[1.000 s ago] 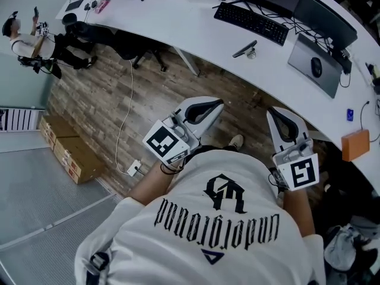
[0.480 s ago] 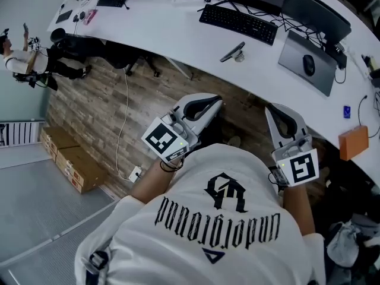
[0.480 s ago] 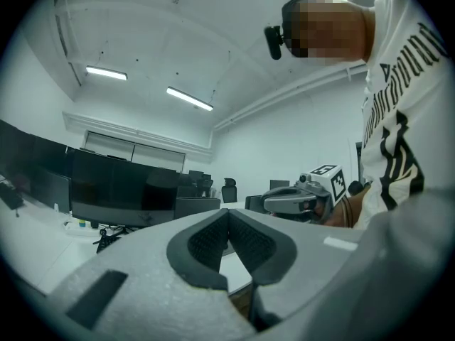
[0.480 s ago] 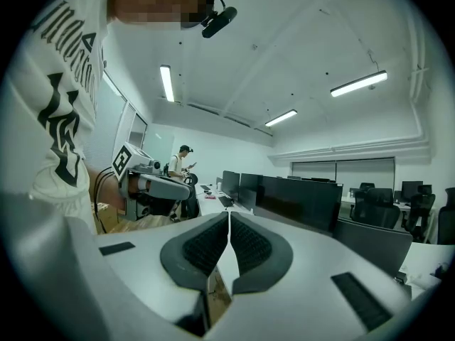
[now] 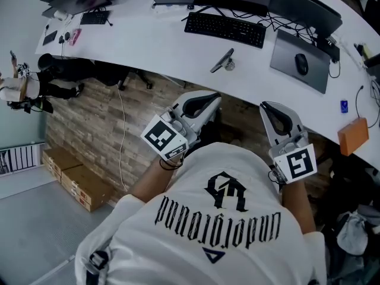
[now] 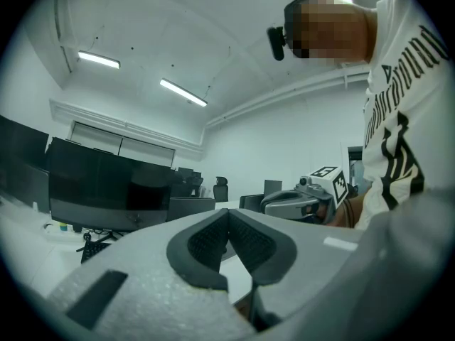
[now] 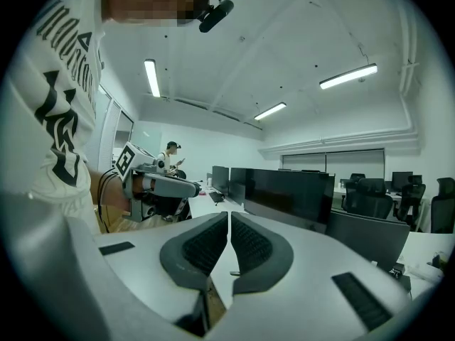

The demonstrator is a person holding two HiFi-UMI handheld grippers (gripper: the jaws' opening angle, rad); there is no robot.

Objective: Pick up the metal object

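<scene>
White and gently curved, a long desk top (image 5: 172, 46) spans the head view from the upper left to the right edge. At the far left a seated person in a white top (image 5: 15, 91) is beyond the desk's end, and brown cardboard boxes (image 5: 77, 180) lie below on the wood-plank floor (image 5: 113, 135).

Near the middle, the white-and-grey left gripper (image 5: 209, 100) is held in front of the wearer's printed white T-shirt (image 5: 219, 218), over the floor just short of the desk's near edge. Its own view shows the dark ribbed pads meeting at their tips (image 6: 229, 222), clenched with nothing between them.

Ahead of it, the slim dark metal object (image 5: 222, 60) lies slantwise on the desk, between the near edge and a black keyboard (image 5: 224, 27), with a small round piece just beside its right end. It is well apart from both grippers.

Further right, the white-and-grey right gripper (image 5: 265, 104) is also short of the desk edge. Its view shows the jaws drawn together (image 7: 229, 219) and empty.

Beyond it a black mouse (image 5: 301, 64) sits on a grey mat (image 5: 285, 52), and a flat orange box (image 5: 352, 135) rests near the right end of the desk.
</scene>
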